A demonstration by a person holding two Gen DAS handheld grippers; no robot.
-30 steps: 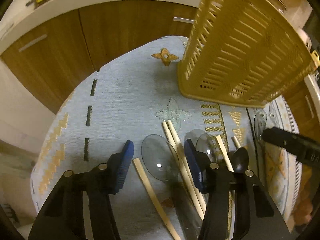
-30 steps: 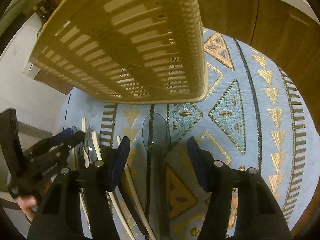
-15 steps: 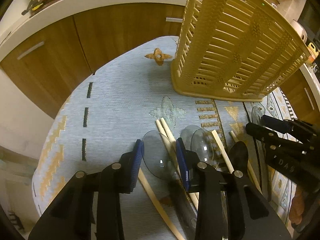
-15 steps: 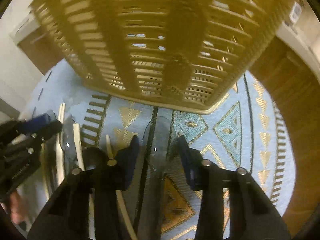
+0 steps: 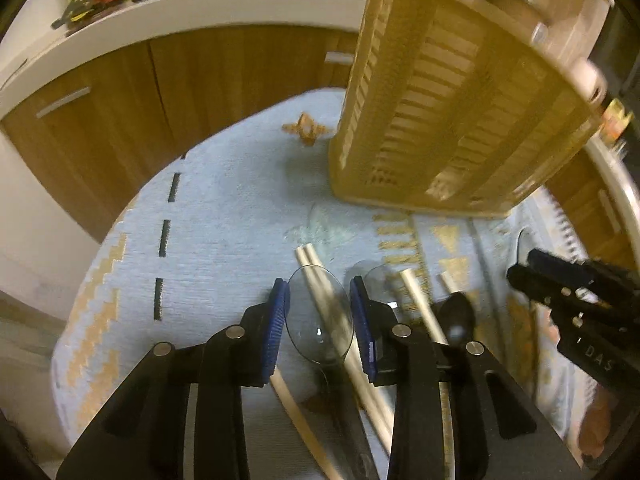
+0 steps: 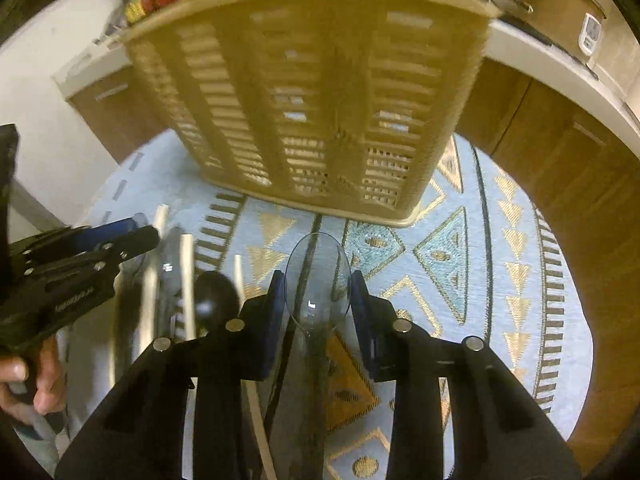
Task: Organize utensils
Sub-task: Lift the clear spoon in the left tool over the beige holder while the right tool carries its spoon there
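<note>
Utensils lie on a patterned round rug (image 5: 224, 216). My left gripper (image 5: 320, 312) is shut on the bowl of a clear plastic spoon (image 5: 320, 320), above wooden chopsticks (image 5: 316, 264). A second clear spoon (image 5: 376, 276) and a black spoon (image 5: 458, 316) lie to its right. My right gripper (image 6: 318, 292) is shut on another clear plastic spoon (image 6: 316, 272). In the right wrist view, chopsticks (image 6: 186, 264) and the black spoon (image 6: 216, 292) lie to the left. A tan slotted basket (image 5: 452, 120) stands just beyond, also in the right wrist view (image 6: 316, 112).
Wooden cabinets (image 5: 132, 92) under a white counter ring the rug (image 6: 460, 264). The right gripper's body shows at the right of the left wrist view (image 5: 576, 304); the left gripper and a hand show at the left of the right wrist view (image 6: 68, 272).
Both grippers have closed from wide open onto the clear spoons. Both views are now blurred by motion and the basket looks nearer and more square-on.
</note>
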